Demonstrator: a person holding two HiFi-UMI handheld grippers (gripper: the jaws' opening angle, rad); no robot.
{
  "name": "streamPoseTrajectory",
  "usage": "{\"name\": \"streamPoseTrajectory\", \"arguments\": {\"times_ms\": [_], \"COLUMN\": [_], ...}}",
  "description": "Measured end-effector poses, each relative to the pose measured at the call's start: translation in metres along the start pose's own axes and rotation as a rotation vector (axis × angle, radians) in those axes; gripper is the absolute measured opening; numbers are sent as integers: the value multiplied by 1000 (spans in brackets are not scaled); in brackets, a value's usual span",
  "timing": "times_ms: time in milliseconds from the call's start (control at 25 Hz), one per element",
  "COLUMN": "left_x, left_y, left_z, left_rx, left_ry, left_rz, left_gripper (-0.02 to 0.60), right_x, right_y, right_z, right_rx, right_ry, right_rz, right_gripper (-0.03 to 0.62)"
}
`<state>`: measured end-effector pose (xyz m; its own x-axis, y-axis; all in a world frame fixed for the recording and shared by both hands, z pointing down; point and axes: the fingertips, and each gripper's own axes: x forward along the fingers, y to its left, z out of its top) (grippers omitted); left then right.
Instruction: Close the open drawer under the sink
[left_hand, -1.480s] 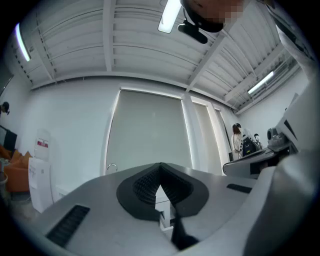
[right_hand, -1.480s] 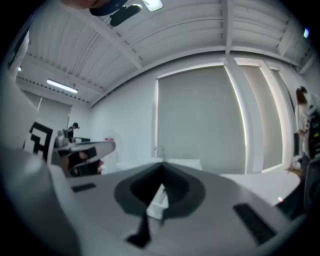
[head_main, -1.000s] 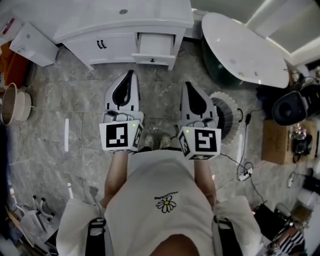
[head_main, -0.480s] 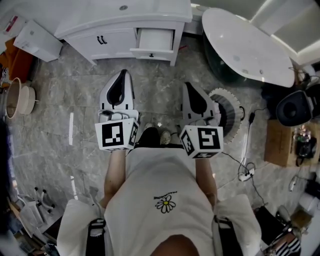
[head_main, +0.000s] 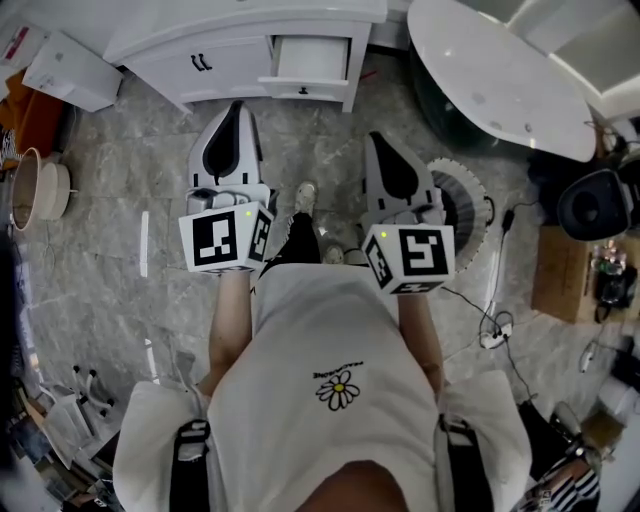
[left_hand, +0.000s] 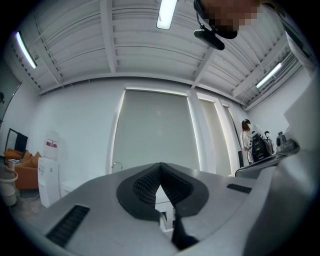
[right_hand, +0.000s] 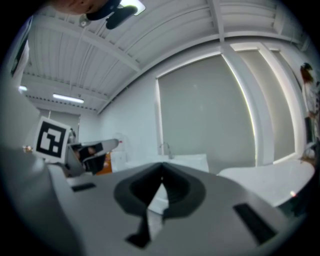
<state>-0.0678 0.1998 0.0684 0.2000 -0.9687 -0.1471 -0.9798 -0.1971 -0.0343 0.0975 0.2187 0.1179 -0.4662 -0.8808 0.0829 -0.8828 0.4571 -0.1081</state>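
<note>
The white rectangular drawer (head_main: 312, 58) stands pulled out of the white vanity cabinet (head_main: 170, 55) under the sink, at twelve o'clock in the head view, its front panel with a small dark knob turned toward the person. At about seven o'clock from it the left gripper (head_main: 237, 104) points at the cabinet. Its jaws are pressed together with nothing between them, and the tip seems to stop short of the cabinet front, though the steep angle leaves that unsure. The right gripper (head_main: 378, 138) lies at five o'clock from the drawer, farther from it, its jaws likewise closed and empty. Both are held over the grey marble-patterned floor (head_main: 120, 170). A white oval bathtub (head_main: 500, 75) fills the two o'clock corner. A white square box (head_main: 70, 72) sits at ten o'clock beside the cabinet, and a beige round bucket (head_main: 35, 195) at nine o'clock.
</note>
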Motion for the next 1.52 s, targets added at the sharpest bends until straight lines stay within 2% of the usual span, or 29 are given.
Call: {"name": "streamPoseTrajectory", "arguments": {"times_ms": [200, 440, 560, 760, 920, 1080, 1240, 1520], "left_x": [39, 99, 132, 184, 218, 244, 266, 281], "left_y": [4, 14, 23, 52, 75, 95, 112, 100], "left_z": [3, -19, -25, -31, -49, -72, -79, -78], "left_rx": [-15, -74, -82, -99, -124, -150, -167, -154], "left_ry": [-37, -15, -10, -3, 30, 77, 83, 65], "left_rz": [-27, -91, -122, -152, -188, -212, -204, -209], "left_gripper": [20, 20, 20, 20, 20, 20, 20, 20], "right_x": [28, 75, 106, 166, 215, 255, 277, 289], "right_y": [-17, -42, -54, -50, -42, -35, -38, -61], "right_z": [17, 24, 30, 46, 43, 33, 28, 36], "right_rx": [-62, 12, 9, -1, -27, -35, -22, -26], "right_ry": [-23, -26, -20, -36, -12, 28, 47, 23], "right_rz": [-38, -70, -101, -81, -76, -69, -87, -108], "right_gripper": [29, 29, 29, 29, 29, 29, 29, 29]}}
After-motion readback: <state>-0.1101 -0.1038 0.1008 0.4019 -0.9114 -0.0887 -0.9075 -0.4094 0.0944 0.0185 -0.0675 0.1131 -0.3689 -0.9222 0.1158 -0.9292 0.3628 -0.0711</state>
